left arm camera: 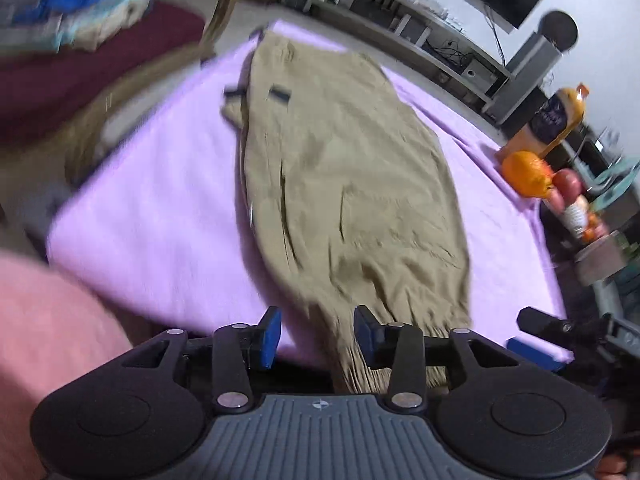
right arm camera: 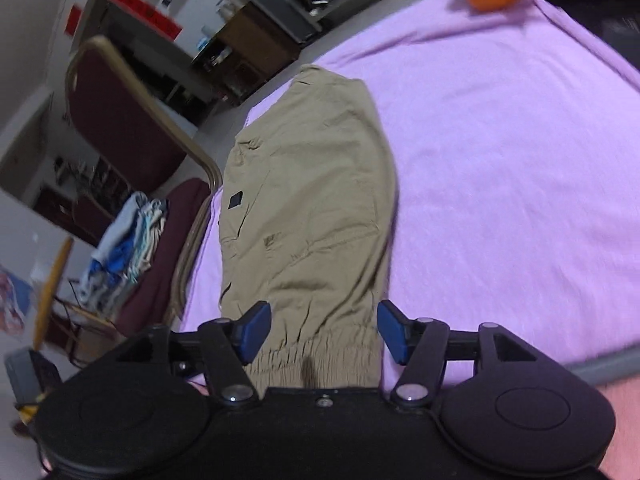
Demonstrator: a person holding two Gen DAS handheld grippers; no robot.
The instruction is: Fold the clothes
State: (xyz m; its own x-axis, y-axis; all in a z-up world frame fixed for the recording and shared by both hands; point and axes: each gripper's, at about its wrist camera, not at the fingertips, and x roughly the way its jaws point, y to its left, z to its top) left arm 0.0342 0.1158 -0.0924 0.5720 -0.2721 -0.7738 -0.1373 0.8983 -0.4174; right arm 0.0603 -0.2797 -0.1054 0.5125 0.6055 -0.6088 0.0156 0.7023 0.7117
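Observation:
Khaki trousers lie lengthwise on a table under a lilac cloth, legs stacked, waist at the far end. The elastic cuffs hang at the near edge. My left gripper is open, just above the cuff end, with fabric showing between its blue pads but not pinched. In the right wrist view the same trousers stretch away from me. My right gripper is open too, its pads standing on either side of the gathered cuff. The right gripper's tip shows at the left view's right edge.
An orange, an apple and an orange juice bottle stand at the table's far right corner. A maroon chair with a pile of folded clothes sits to the left. Shelving lines the back wall.

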